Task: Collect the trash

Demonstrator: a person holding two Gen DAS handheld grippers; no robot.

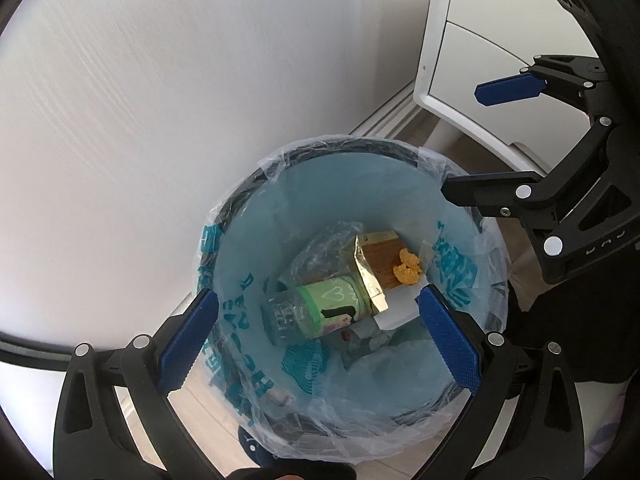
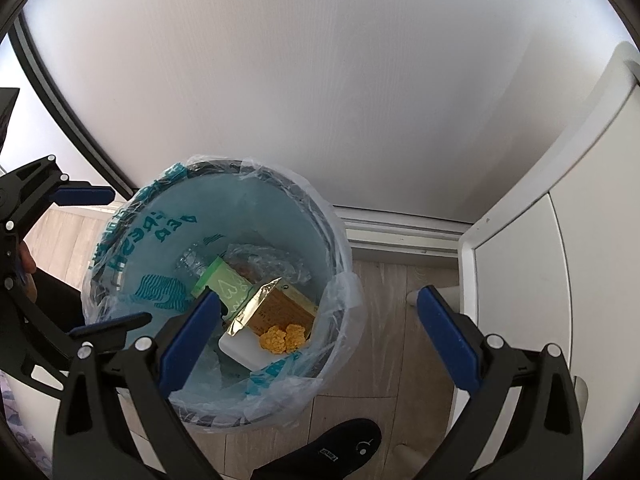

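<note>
Lined waste bin with collected trash; both tools spread wide and empty above it.

Plain white wall (image 1: 160, 120); white cabinet (image 2: 560, 240) on pale wood-plank floor (image 2: 392, 300); round dark bin (image 2: 332, 216) lined with a translucent blue plastic bag printed in teal (image 1: 256, 216), standing near the wall beside the cabinet. Inside, lying together at the bottom: clear plastic bottle with green label (image 1: 320, 308), on its side; brown and gold cardboard carton (image 1: 380, 264), flattened, against the bottle; white rectangular piece (image 2: 240, 346) beneath the carton; crumpled clear wrap (image 2: 272, 260); yellow crumbly lump (image 1: 408, 270) resting on the carton. Left tool (image 1: 316, 344) above the bin mouth, blue pads far apart, gripping nothing. Right tool (image 2: 318, 338) over the bin's cabinet-side rim, likewise wide, gripping nothing. Black slipper (image 2: 352, 444) on the floor beside the bin.
</note>
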